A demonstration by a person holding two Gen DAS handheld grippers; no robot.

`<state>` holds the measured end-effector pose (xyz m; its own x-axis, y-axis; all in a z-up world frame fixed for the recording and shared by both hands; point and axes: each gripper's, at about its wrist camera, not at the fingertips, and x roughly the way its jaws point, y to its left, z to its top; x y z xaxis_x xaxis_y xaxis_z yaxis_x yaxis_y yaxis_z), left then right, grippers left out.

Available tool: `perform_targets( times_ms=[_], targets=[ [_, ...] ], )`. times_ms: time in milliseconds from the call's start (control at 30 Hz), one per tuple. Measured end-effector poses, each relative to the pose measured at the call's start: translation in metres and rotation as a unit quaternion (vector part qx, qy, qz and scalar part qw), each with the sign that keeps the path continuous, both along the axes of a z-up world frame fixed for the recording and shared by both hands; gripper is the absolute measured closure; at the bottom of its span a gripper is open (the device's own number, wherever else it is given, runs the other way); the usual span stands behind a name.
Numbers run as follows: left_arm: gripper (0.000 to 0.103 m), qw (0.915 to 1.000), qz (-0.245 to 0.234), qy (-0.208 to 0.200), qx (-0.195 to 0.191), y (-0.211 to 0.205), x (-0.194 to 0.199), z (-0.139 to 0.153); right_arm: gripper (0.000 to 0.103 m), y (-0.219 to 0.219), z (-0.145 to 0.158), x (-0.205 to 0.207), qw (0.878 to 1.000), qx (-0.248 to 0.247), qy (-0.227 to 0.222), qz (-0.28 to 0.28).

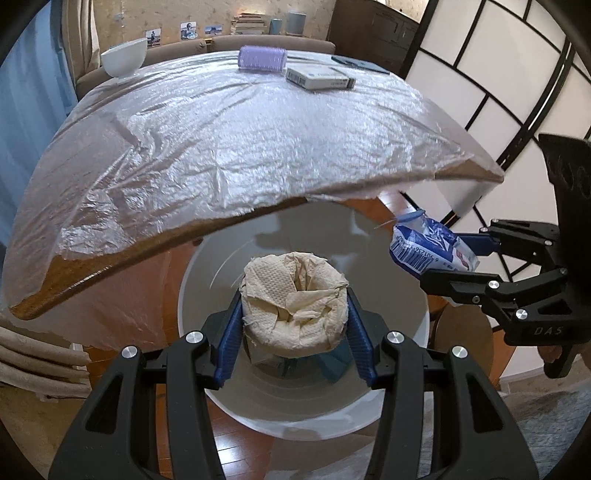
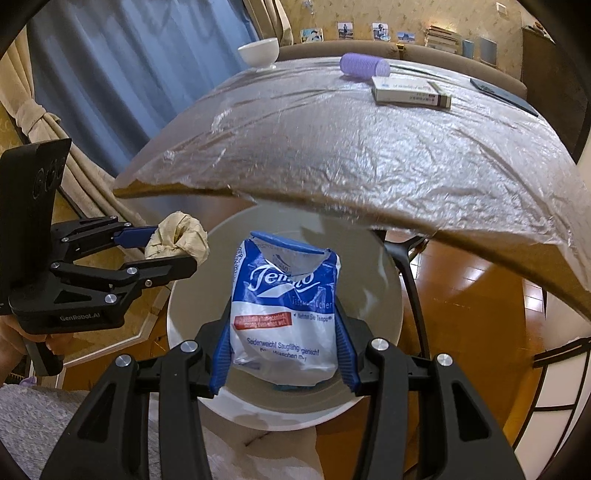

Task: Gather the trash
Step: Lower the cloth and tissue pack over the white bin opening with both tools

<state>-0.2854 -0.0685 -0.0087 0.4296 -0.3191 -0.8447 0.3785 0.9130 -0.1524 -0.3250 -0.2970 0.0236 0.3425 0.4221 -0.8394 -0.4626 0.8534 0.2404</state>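
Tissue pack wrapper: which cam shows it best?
Right wrist. The tissue pack wrapper sits centred in the right gripper, printed face readable. Left wrist shows it only side-on at the frame's right edge, mostly its barcode end.

A table (image 1: 229, 147) under crinkled clear plastic fills the upper half of both views. Along its far edge stand a white bowl (image 1: 123, 57) at upper left, a lilac ridged roller (image 1: 262, 57) near top centre, and a flat white box (image 1: 319, 77) just right of it, beside a dark flat item (image 1: 356, 62). Behind, blue curtains (image 2: 122, 85) hang at upper left, with small photos (image 2: 345, 29) and stacked books (image 2: 441, 37) along the back wall.
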Motion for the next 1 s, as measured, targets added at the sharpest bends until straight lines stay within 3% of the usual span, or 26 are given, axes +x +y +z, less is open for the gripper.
perform_targets(
  times_ms=[1000],
  targets=[
    [0.051, 0.9981, 0.004, 0.043, 0.043, -0.017, 0.023, -0.059, 0.057, 0.019, -0.054, 0.028, 0.998, -0.038, 0.033, 0.035]
  ],
)
